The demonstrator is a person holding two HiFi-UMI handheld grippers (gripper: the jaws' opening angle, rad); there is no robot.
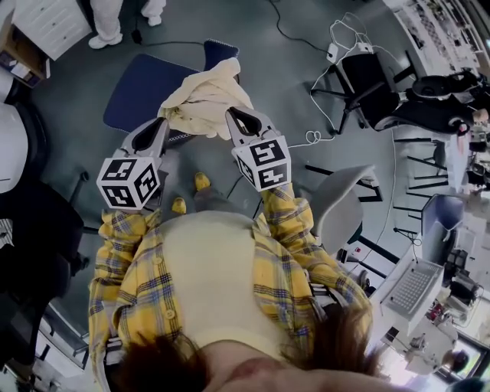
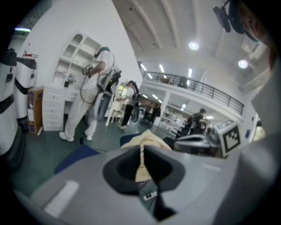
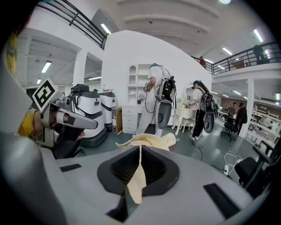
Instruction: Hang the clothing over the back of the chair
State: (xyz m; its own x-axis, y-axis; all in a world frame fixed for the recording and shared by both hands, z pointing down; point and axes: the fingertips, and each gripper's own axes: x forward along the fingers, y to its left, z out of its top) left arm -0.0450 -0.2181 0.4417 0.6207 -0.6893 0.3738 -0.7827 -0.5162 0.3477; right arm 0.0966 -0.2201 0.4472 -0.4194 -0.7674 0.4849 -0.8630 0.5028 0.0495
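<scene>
A cream-yellow garment hangs bunched between my two grippers, above a blue chair whose dark blue back stands just beyond it. My left gripper is shut on the garment's left edge; in the left gripper view a strip of cream cloth is pinched between the closed jaws. My right gripper is shut on the right edge, and a fold of the garment hangs out between its jaws. The two grippers sit side by side, close together.
A black office chair and white cables lie on the floor to the right. A grey chair stands near my right side. A white cabinet and a person in white are at the far left. A white machine stands nearby.
</scene>
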